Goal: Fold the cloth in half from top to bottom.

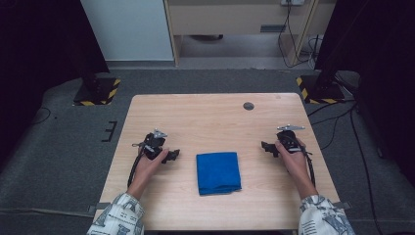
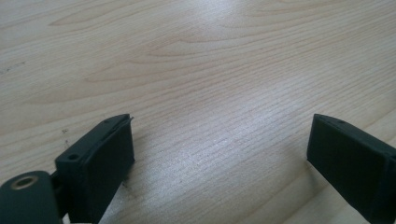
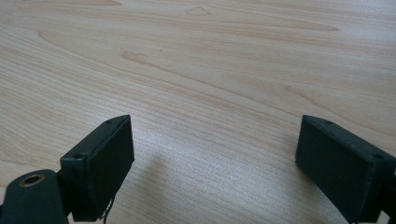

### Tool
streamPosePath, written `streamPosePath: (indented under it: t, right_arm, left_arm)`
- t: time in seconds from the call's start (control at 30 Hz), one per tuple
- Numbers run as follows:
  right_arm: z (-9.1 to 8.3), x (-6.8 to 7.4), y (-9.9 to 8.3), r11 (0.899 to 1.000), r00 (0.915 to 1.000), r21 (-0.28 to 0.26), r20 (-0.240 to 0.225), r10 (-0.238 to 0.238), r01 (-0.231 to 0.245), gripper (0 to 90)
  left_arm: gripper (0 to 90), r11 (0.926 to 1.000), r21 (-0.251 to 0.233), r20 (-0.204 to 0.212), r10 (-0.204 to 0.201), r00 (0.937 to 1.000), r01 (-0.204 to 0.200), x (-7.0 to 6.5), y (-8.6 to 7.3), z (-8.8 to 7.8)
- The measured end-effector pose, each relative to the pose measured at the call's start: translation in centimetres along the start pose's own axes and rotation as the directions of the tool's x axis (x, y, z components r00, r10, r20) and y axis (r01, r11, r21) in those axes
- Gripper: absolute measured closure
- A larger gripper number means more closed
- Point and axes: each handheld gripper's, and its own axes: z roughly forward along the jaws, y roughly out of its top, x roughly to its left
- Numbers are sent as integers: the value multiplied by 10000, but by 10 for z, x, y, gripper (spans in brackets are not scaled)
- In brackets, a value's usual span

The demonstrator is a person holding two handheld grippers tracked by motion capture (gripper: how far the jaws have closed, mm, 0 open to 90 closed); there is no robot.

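A folded blue cloth (image 1: 218, 172) lies flat on the wooden table (image 1: 210, 117), near its front middle. To the cloth's left, my left gripper (image 1: 172, 155) rests low on the table in a hand and points toward the cloth. My right gripper (image 1: 265, 146) sits to the cloth's right, pointing left toward it. In the left gripper view the left gripper (image 2: 219, 144) stands open, bare wood between its jaws. The right gripper (image 3: 215, 142) is open too, over bare wood. Neither touches the cloth.
A small round dark grommet (image 1: 248, 105) sits in the tabletop near the back right. Black stands with yellow-striped bases (image 1: 97, 91) flank the table on the grey floor, and cables (image 1: 337, 122) run along the right side.
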Motion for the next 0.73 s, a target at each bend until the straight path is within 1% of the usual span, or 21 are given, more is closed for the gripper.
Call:
streamPosePath:
  t: [0.07, 0.13, 0.2, 0.23, 0.3, 0.4, 0.5, 0.73]
  right_arm:
    - [1, 0, 0, 10000, 10000, 19, 38, 15, -15, 105]
    - [2, 1, -1, 10000, 9999, -5, 133, -41, 41, 94]
    - [3, 2, -1, 9999, 9996, -39, 251, -102, 103, 86]
    - [4, 3, -1, 9999, 9995, -26, 291, -119, 120, 82]
    - [6, 5, -3, 9992, 9976, -97, 569, -383, 389, 77]
    - [8, 10, -3, 9973, 9933, 89, 890, -740, 736, 65]
    - [6, 11, -5, 9975, 9931, 79, 936, -706, 701, 65]
    - [-8, 14, -19, 9963, 9933, 97, 773, -862, 857, 64]
  left_arm:
    - [54, 9998, 1, -139, 212, 9997, -212, -2, -1, 1]
    - [33, 9997, -81, -119, 224, 9997, -225, -3, -1, 2]
    - [27, 9995, -240, -137, 207, 9997, -210, -3, -3, 3]
    - [26, 9995, -236, -139, 219, 9997, -222, -3, -3, 3]
    - [25, 9995, -231, -127, 224, 9997, -227, -3, -3, 3]
    - [21, 9994, -224, -121, 245, 9996, -248, -3, -3, 3]
    - [21, 9994, -220, -122, 268, 9996, -271, -4, -4, 2]
    - [21, 9994, -230, -128, 252, 9996, -254, -7, -8, -1]
